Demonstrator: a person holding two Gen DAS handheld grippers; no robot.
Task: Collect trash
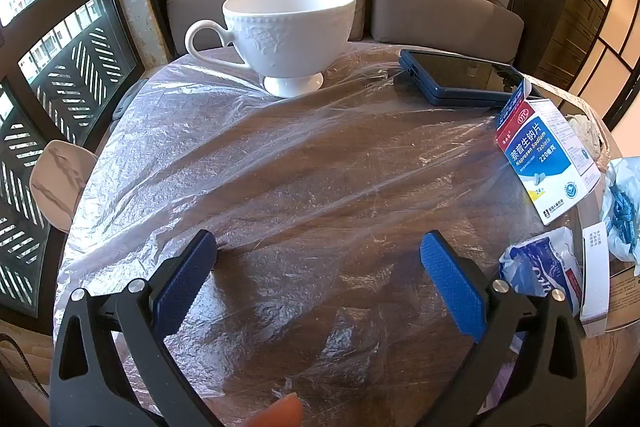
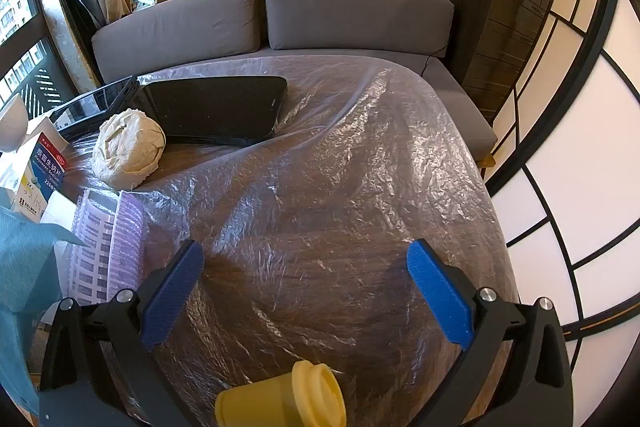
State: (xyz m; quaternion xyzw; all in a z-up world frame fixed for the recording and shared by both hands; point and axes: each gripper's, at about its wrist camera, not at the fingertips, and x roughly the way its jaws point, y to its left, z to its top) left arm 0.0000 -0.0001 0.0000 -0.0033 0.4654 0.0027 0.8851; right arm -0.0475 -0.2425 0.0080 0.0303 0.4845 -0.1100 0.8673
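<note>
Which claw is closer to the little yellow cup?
The right claw. The yellow cup lies on its side just beneath it, between the open fingers. The left claw hangs over bare plastic sheet, with no clear view of the cup.

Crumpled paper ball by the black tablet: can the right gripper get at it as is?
Probably yes. The right gripper is open and empty, and the crumpled paper ball lies ahead to its left with only plastic sheet between.

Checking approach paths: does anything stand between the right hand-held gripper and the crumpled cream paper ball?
Nothing visible does. The open right hand-held gripper faces bare plastic-covered table; the crumpled cream paper ball lies ahead-left, against the black tablet, beyond a printed purple leaflet.
</note>
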